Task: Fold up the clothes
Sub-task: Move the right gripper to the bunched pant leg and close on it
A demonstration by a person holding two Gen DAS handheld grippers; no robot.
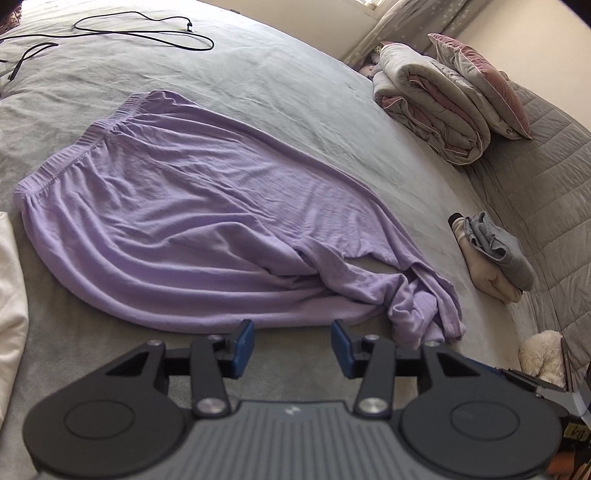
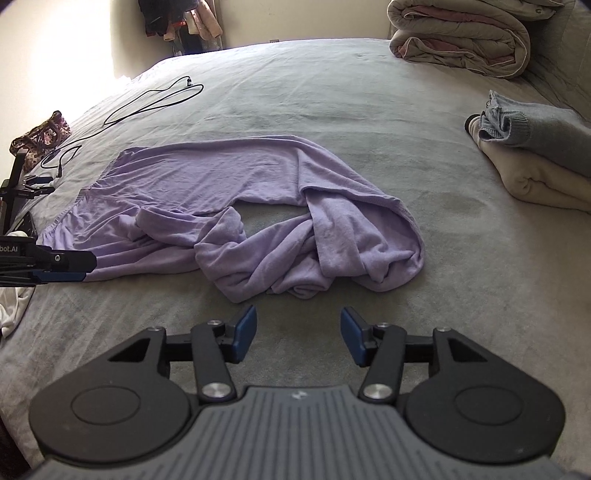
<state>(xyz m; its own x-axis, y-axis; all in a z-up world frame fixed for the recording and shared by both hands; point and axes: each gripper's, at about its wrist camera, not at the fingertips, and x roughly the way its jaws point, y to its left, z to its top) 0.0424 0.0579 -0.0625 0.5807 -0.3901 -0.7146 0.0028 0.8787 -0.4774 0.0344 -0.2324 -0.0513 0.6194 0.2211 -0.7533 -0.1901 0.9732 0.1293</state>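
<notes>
A pair of lilac trousers point(image 1: 177, 221) lies on the grey bed. Its elastic waistband point(image 1: 74, 147) is at the far left and the leg ends are bunched at the right. In the right wrist view the trousers point(image 2: 221, 206) show twisted, crumpled legs point(image 2: 314, 251). My left gripper point(image 1: 292, 347) is open and empty, just short of the trousers' near edge. My right gripper point(image 2: 298, 334) is open and empty, just short of the crumpled legs. The left gripper's fingers point(image 2: 66, 267) also show at the left edge of the right wrist view.
A folded cream and grey clothes stack point(image 2: 539, 158) lies at the right. A rolled duvet point(image 1: 432, 103) and pillow point(image 1: 484, 85) sit at the bed's head. A black cable point(image 1: 140, 35) lies at the far side. White cloth point(image 1: 11, 295) lies at the left edge.
</notes>
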